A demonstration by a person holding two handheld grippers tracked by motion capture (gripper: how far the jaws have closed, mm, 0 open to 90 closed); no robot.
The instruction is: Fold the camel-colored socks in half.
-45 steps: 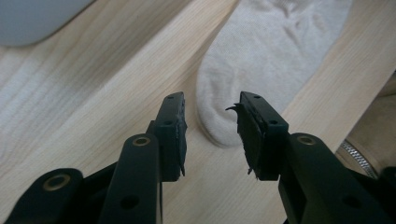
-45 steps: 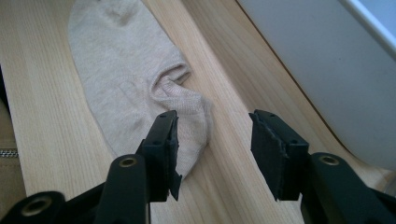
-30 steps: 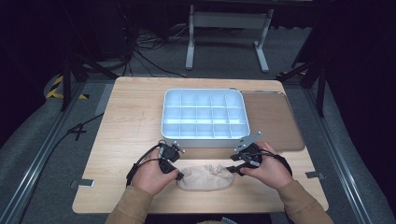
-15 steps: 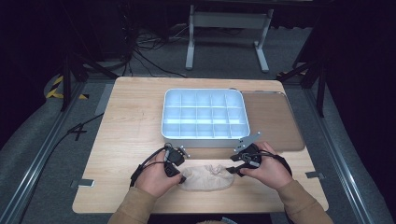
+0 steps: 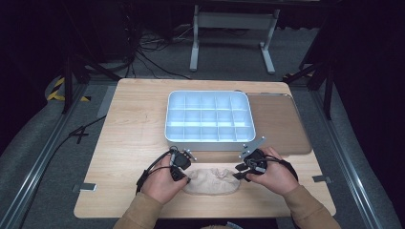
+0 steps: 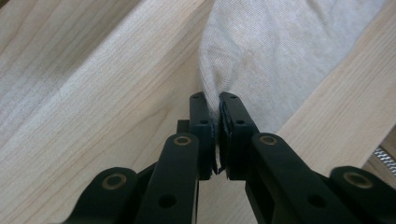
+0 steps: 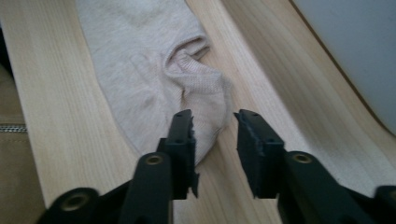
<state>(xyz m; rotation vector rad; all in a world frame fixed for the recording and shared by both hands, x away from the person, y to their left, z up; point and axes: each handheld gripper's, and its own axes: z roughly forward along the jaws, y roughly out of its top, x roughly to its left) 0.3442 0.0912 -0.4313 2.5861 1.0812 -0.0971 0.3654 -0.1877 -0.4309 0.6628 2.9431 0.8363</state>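
A beige sock (image 5: 211, 180) lies flat on the wooden tabletop (image 5: 133, 124), and it sits right between the two claws. The left claw (image 6: 218, 105) has just squeezed shut, and in the left gripper view its two black jaws are pressed together on a fold of the sock's edge, so it is pinching the sock. The cloth bunches up where the jaws bite it and then spreads out wide past the tips of that claw. In the high view the left claw (image 5: 181, 175) is at the sock's left end, held by the person's left hand (image 5: 160, 183). The right claw (image 7: 214, 122) has just been closing too, but its jaws are still spread apart with a gap between them. In the right gripper view the rounded end of the sock reaches down beside one jaw and a little into the gap, and the pads are not pressing on it. In the high view the right claw (image 5: 241, 172) is at the sock's right end, held by the right hand (image 5: 272, 174). Past both claws, farther from the person, sits a white tray (image 5: 209, 140) with many small boxes in it. A brown mat (image 5: 279, 124) lies beside the tray, past the right claw.
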